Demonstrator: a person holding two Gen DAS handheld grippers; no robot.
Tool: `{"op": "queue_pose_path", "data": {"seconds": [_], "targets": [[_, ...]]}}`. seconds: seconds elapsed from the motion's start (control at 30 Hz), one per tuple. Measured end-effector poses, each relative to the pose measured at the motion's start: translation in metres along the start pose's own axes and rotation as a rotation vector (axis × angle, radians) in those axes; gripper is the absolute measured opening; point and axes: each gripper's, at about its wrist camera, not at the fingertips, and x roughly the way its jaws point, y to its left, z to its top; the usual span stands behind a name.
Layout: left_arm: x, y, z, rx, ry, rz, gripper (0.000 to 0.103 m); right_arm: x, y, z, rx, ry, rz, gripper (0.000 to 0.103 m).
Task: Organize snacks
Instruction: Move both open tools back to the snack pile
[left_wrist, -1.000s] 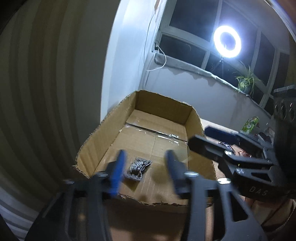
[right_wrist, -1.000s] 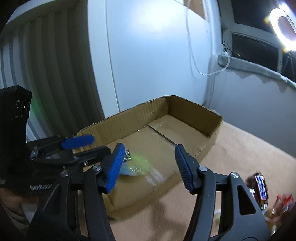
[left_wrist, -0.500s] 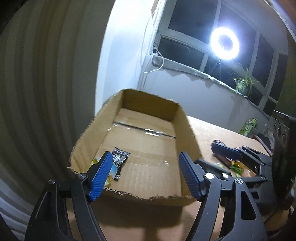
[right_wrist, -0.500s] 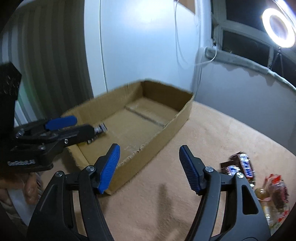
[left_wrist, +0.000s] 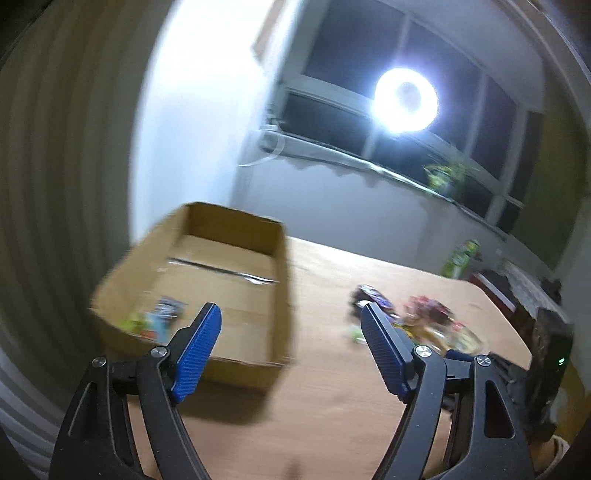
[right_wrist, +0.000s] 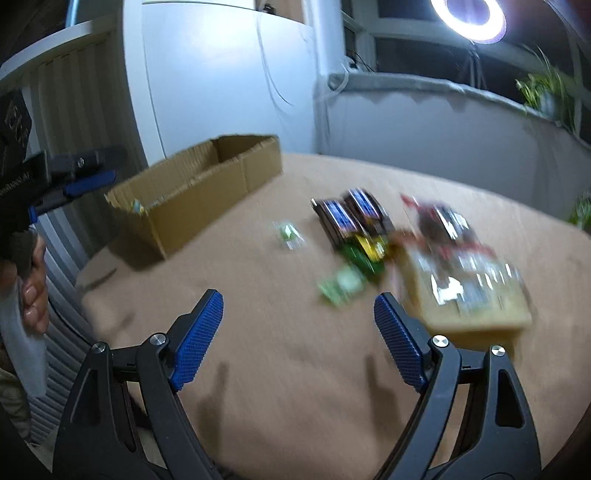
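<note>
An open cardboard box (left_wrist: 221, 280) stands at the left of the tan table. Two snack packets lie in its near left corner, a dark one (left_wrist: 170, 308) and a colourful one (left_wrist: 144, 325). My left gripper (left_wrist: 291, 310) hovers in front of the box's right wall, its jaws opening with nothing between them. My right gripper (right_wrist: 299, 299) hangs over bare table short of the snack pile, jaws also opening and empty. The pile holds dark chocolate bars (right_wrist: 351, 218), a green packet (right_wrist: 343, 284), a small green sweet (right_wrist: 290, 234) and a clear pack (right_wrist: 469, 284). The box (right_wrist: 207, 188) lies far left.
One blue pad of the left gripper (right_wrist: 88, 181) and a hand (right_wrist: 33, 295) show at the right wrist view's left edge. A green can (left_wrist: 461, 258) stands at the table's far side. White wall, window sill, ring light (left_wrist: 404, 99) and a plant lie behind.
Both grippers have pulled back out of the box and swung right toward the snack pile. The two packets they carried now lie in the box. Both sets of jaws stand wider.
</note>
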Motion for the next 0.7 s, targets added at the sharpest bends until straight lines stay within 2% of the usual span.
{"op": "queue_pose_path", "data": {"seconds": [0.17, 0.4, 0.57, 0.7], "targets": [[0.018, -0.038, -0.009, 0.068, 0.045, -0.054, 0.078, -0.013, -0.017, -0.01, 0.037, -0.013, 0.019, 0.086], [0.043, -0.061, -0.025, 0.126, 0.118, -0.061, 0.078, -0.008, -0.011, -0.014, 0.002, 0.002, 0.09, 0.086], [0.073, -0.07, -0.03, 0.158, 0.196, -0.041, 0.078, 0.022, -0.008, -0.005, -0.036, 0.084, 0.082, 0.085], [0.102, -0.071, -0.031, 0.17, 0.259, 0.016, 0.078, 0.037, -0.013, 0.006, -0.048, 0.119, 0.055, 0.083]]}}
